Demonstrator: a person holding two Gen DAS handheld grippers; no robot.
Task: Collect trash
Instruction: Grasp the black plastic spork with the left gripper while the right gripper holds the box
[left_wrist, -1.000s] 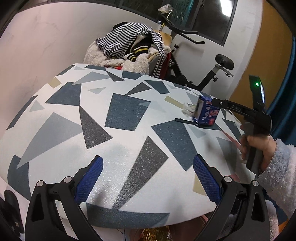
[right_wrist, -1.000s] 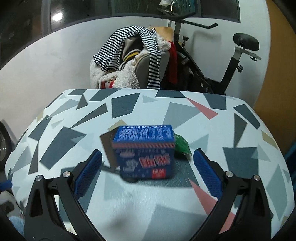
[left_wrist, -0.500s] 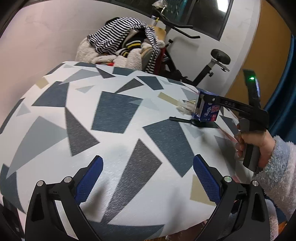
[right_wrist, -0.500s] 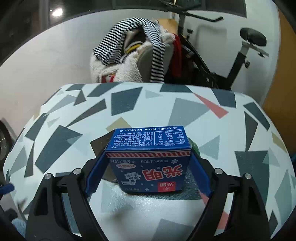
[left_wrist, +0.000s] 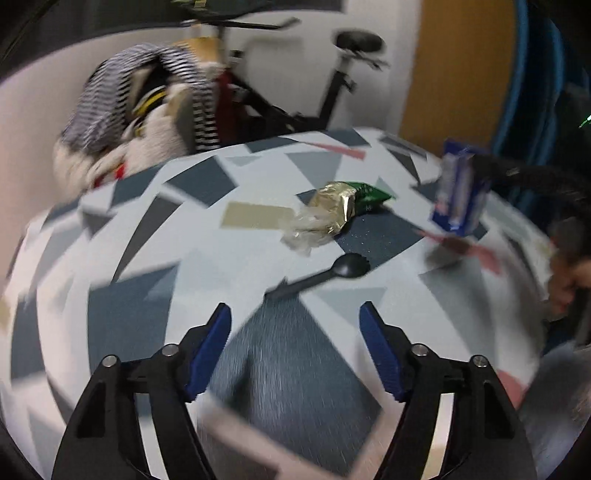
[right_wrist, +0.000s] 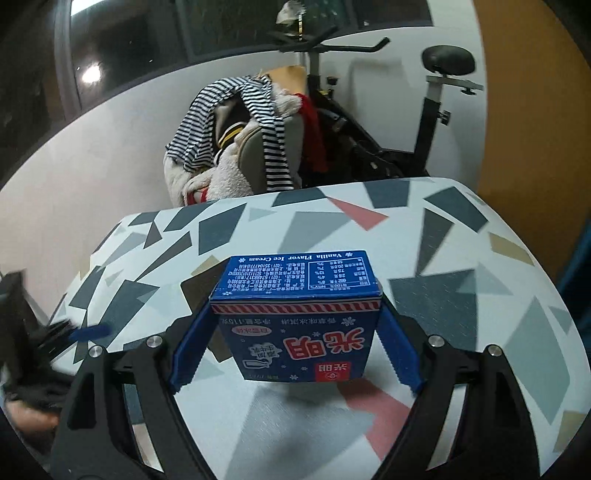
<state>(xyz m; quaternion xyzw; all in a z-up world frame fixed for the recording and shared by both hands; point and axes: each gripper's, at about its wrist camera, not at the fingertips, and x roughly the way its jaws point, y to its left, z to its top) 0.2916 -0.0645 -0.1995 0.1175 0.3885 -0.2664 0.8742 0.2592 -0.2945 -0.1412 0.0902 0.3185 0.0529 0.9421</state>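
Observation:
My right gripper is shut on a blue ice cream box and holds it lifted above the table. The box also shows in the left wrist view, at the far right, held in the air. A crumpled gold and green wrapper and a black plastic spoon lie on the patterned table. My left gripper is open and empty, low over the table, just short of the spoon's handle.
Beyond the table's far edge stands a chair piled with striped and fleecy clothes and an exercise bike. The table's right edge curves off toward an orange wall.
My right gripper has closed on the box and lifted it off the table. My left gripper has swung right and forward to face the wrapper and spoon, and its jaws have narrowed.

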